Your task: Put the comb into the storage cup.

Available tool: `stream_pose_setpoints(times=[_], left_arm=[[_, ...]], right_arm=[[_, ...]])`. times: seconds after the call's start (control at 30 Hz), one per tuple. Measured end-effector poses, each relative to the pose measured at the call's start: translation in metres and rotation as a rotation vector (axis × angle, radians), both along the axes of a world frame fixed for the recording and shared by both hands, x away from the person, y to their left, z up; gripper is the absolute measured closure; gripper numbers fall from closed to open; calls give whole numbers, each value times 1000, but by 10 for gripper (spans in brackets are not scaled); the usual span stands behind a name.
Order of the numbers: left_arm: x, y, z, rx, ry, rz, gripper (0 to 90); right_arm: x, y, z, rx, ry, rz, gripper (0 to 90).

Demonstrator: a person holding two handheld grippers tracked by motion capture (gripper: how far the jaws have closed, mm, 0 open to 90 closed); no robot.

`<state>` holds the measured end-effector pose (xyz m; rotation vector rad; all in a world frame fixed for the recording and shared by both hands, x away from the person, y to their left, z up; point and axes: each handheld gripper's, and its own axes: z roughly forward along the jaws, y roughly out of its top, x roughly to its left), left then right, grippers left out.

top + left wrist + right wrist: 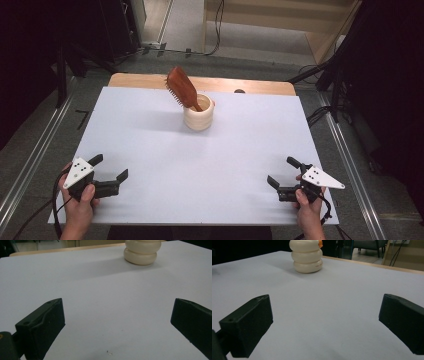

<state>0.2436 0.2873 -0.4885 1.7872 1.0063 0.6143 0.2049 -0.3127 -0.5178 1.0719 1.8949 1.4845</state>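
Note:
A cream ribbed cup (pixel 199 116) stands near the far middle of the white table (pixel 150 150). A reddish-brown wooden hairbrush (pixel 181 88) leans in it, bristle head up and tilted left. My left gripper (pixel 109 167) rests open at the near left corner, held by a hand, nothing between its jaws. My right gripper (pixel 283 172) is open at the near right, also empty. The cup (pixel 141 251) sits far ahead in the left gripper view, and the cup (pixel 307 256) likewise in the right gripper view. Both jaw pairs (pixel 117 325) (pixel 324 325) stand wide apart over bare table.
A wooden board edge (pixel 200 82) runs behind the white table top. Metal rails (pixel 30 160) flank the table on the floor. Cables (pixel 315 117) lie at the far right, dark stands at the back left.

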Motion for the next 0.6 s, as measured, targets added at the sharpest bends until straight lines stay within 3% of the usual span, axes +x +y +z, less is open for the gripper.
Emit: stream_pose_setpoints(times=[0.23,0.37,0.6], left_arm=[[1,5,-6,-53,13,6,0],[-1,3,-7,-34,1,1,0],[-1,4,-8,-49,2,5,0]], right_arm=[[0,0,0,1,0,-1,0],[0,0,0,-3,2,-1,0],[1,1,0,-5,4,-5,0]])
